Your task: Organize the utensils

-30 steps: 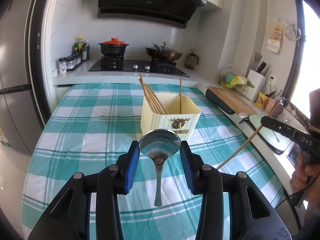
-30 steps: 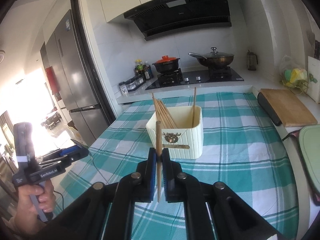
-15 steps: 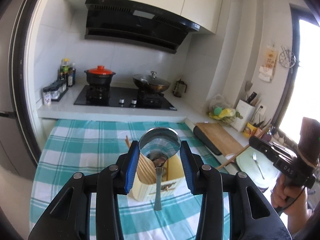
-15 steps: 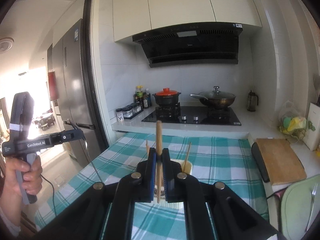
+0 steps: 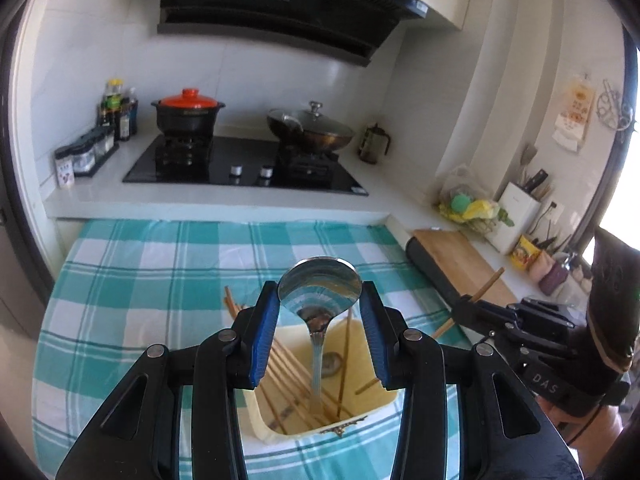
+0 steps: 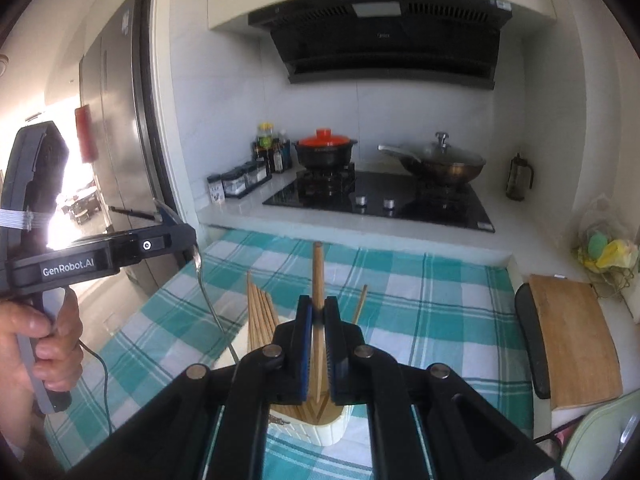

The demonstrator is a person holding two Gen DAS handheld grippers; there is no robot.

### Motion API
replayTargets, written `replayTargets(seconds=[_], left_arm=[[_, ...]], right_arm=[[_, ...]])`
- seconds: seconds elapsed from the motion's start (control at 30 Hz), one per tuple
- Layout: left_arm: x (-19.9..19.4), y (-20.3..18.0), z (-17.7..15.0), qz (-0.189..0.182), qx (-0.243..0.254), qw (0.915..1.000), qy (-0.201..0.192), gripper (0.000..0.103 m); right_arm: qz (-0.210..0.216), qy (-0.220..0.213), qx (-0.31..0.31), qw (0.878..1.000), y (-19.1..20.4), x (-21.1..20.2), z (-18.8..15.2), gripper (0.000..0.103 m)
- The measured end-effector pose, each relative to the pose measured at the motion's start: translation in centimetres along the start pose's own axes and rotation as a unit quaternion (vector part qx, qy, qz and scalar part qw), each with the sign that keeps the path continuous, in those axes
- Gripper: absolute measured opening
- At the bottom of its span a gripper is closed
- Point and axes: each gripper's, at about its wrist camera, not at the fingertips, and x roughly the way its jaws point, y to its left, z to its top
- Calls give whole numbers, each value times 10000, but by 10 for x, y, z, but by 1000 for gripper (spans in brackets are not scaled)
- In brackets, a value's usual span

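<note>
My left gripper [image 5: 320,304] is shut on a steel spoon [image 5: 320,292] by its bowl. The handle hangs down into the cream utensil holder [image 5: 376,408], which holds several wooden chopsticks [image 5: 280,372]. My right gripper [image 6: 318,320] is shut on a single wooden chopstick [image 6: 318,276], upright over the same holder [image 6: 328,426]. In the left wrist view the right gripper [image 5: 472,312] sits at the right with its chopstick slanting. In the right wrist view the left gripper [image 6: 176,232] is at the left with the spoon [image 6: 204,288] hanging from it.
The holder stands on a table with a teal checked cloth [image 5: 140,280]. Behind it is a counter with a black hob [image 5: 240,160], a red-lidded pot [image 5: 188,112] and a wok [image 5: 312,128]. A wooden cutting board [image 6: 576,336] lies to the right.
Both grippers rose and tilted down over the holder. The spoon's handle now hangs inside it, and the right chopstick stands above it.
</note>
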Motion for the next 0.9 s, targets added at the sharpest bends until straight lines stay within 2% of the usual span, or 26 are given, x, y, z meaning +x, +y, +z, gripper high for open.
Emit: replayTargets(seconds=[0.2, 0.27, 0.3, 0.33, 0.37, 0.4, 0.5, 0.57, 0.63, 0.7, 0.77, 0.9], left_arm=[[60, 14, -17, 260, -102, 9977, 624, 42], [72, 20, -19, 414, -172, 9962, 749, 44], [72, 24, -20, 475, -224, 9958, 744, 45], [70, 28, -19, 504, -263, 9959, 710, 53], [64, 30, -19, 551, -296, 9960, 645, 63], [56, 31, -19, 614, -309, 9962, 537, 68], [31, 31, -18, 858, -142, 9960, 225, 76], [8, 26, -22, 1113, 31, 9938, -38, 93], [-13, 15, -30, 1526, 264, 9873, -342, 102], [-30, 0, -40, 1980, 553, 9769, -580, 102], [-41, -12, -52, 2281, 763, 9683, -669, 103], [-58, -32, -77, 2566, 694, 9615, -693, 103]], right_arm=[[187, 1079, -30, 9940, -2, 80, -11, 7], [309, 1229, 98, 9919, -5, 100, -12, 10], [367, 1212, 156, 9918, -6, 104, -12, 23], [441, 1138, 246, 9922, -8, 106, -11, 31], [466, 1013, 356, 9931, -10, 104, -9, 46], [468, 876, 458, 9940, -12, 100, -8, 50], [470, 563, 650, 9952, -18, 78, -3, 52], [318, 343, 604, 9971, -17, 60, -1, 57], [184, 116, 491, 9986, -13, 37, -3, 61], [86, -50, 449, 9989, -7, 14, -10, 64], [51, -178, 468, 9987, 0, -8, -21, 68], [-29, -343, 471, 9983, 15, -44, -47, 79]])
